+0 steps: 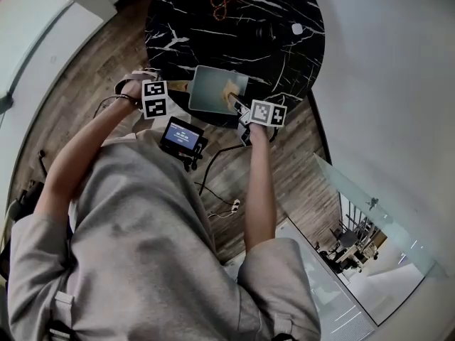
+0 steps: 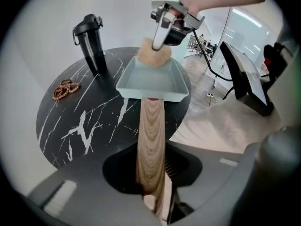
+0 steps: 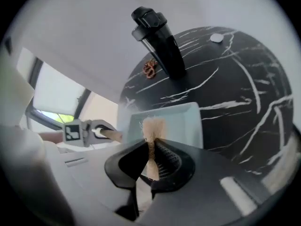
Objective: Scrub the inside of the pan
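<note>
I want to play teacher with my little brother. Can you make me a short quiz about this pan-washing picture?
1. True or false: the left gripper is shut on the pan's wooden handle.
2. What does the right gripper hold? A: a spoon. B: a fuzzy tan scrubber. C: a cup.
3. Fill in: the black bottle stands ___ the pan, on the marble table.
Key: 1 true; 2 B; 3 outside.
</note>
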Motion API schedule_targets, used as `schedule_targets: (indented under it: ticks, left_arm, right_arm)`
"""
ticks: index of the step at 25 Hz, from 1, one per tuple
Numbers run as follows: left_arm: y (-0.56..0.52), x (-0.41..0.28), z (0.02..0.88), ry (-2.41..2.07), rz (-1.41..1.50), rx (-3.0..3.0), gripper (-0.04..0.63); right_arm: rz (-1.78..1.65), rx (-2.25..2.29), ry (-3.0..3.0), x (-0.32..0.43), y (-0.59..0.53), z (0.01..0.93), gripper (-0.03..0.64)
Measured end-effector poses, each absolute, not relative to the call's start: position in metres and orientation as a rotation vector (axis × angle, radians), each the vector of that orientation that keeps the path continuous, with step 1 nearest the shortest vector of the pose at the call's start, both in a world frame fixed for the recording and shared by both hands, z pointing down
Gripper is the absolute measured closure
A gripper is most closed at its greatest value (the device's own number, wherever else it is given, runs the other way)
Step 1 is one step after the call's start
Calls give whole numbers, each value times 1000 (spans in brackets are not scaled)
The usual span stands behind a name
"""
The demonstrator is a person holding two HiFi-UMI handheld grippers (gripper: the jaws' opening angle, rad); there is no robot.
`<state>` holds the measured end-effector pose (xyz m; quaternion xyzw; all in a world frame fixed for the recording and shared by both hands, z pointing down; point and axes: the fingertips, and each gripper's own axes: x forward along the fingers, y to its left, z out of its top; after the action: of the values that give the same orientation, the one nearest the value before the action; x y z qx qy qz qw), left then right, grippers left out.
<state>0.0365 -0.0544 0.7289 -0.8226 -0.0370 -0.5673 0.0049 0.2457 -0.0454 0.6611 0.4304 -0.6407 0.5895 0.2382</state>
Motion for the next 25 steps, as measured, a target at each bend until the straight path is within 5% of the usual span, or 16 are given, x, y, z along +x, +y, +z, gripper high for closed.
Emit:
schedule_targets:
  ticks: [5,25]
  left_arm:
    - [-55,36,729,-114,-1780,-2581,499]
    - [-54,36,733,-111,-1775,-2566,508]
  right_arm:
    - [1249,1203,-1481,279,-40,696,574]
    - [1469,1114,-1493,233,-41,733,572]
